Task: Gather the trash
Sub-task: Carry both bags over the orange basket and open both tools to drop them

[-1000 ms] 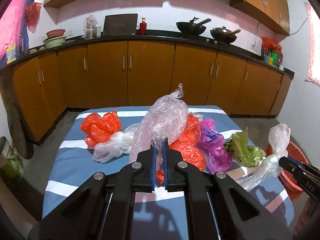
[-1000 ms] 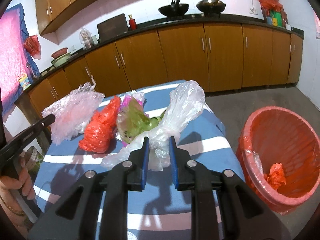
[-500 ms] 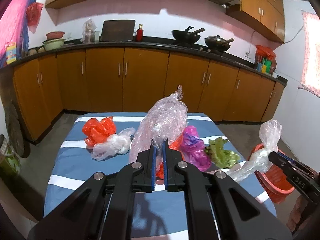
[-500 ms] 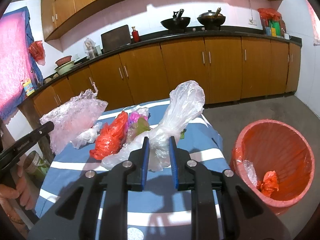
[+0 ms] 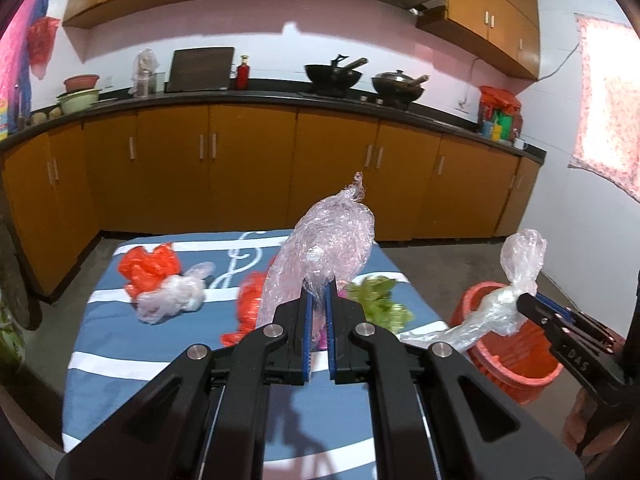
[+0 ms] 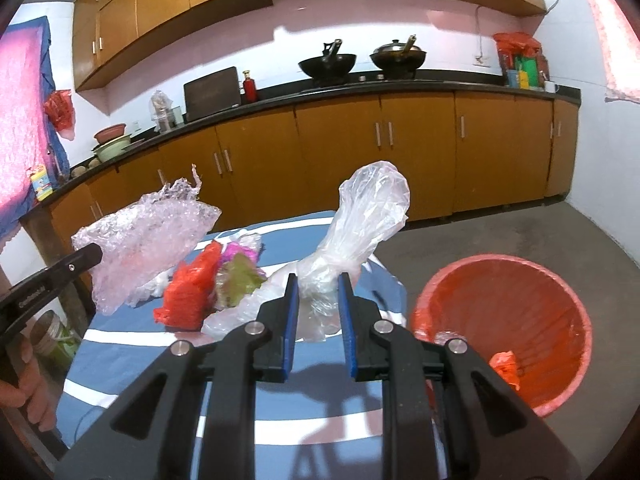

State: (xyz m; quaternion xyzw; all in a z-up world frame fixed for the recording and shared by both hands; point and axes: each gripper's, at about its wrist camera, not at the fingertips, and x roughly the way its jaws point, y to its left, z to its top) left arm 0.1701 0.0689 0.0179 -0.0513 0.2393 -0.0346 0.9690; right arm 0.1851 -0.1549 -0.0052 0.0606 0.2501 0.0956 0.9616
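My left gripper (image 5: pixel 318 300) is shut on a crinkled clear wrap bag (image 5: pixel 324 248) and holds it above the blue striped table (image 5: pixel 160 368); the bag also shows in the right wrist view (image 6: pixel 148 240). My right gripper (image 6: pixel 318 284) is shut on a clear plastic bag (image 6: pixel 360 220), held up beside the red bin (image 6: pixel 504 328); this bag also shows in the left wrist view (image 5: pixel 516 276). On the table lie an orange bag (image 5: pixel 148 266), a white bag (image 5: pixel 172 298), another orange bag (image 6: pixel 192 292), a pink bag (image 6: pixel 236 254) and a green bag (image 5: pixel 380 306).
The red bin (image 5: pixel 512 344) stands on the floor to the right of the table and holds an orange scrap (image 6: pixel 504 364). Brown kitchen cabinets (image 5: pixel 240 168) with a dark counter run along the back wall. A bare concrete floor (image 6: pixel 500 232) lies past the bin.
Both grippers have lifted higher with their bags and drawn back from the table. The right gripper's bag now hangs nearer the bin.
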